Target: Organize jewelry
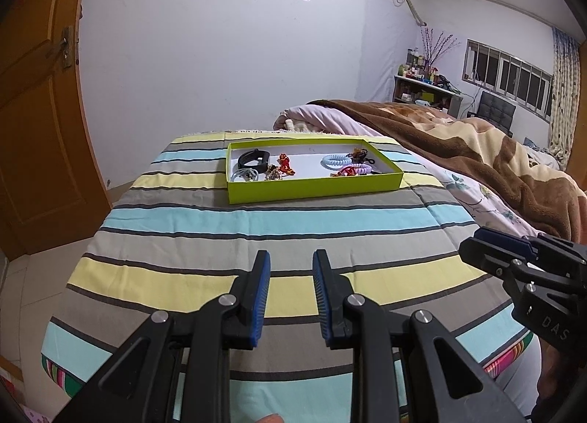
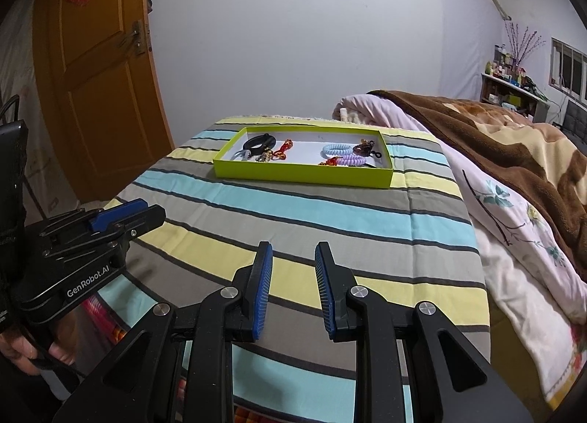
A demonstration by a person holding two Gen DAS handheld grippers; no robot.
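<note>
The green tray (image 1: 315, 190) sits on the striped cloth (image 1: 256, 217) at the far end of the bed, beside the brown blanket (image 1: 477, 151). All jewelry in view lies inside the tray, in two clusters. The left cluster holds a black band (image 1: 253, 158), a grey ring (image 1: 242, 174) and a red charm (image 1: 285, 163). The right cluster holds a blue coil tie (image 1: 335, 160), a purple coil tie (image 1: 357, 168) and a dark bead piece (image 2: 363, 148). The middle of the tray floor is bare.

The left tool (image 1: 291, 265) and the right tool (image 2: 293, 258) both hover over the near part of the cloth, well short of the tray. Each has its jaws parted and carries nothing.

This layout fits either a sorted tray with both tools drawn back, or a tray awaiting sorting. The pictures do not settle which.

For any pick from the tray:
- Approach over the near wall, not through it.
- Close on one piece only; the clustered pieces touch and may tangle.
- Steady the light tray with the other tool.
</note>
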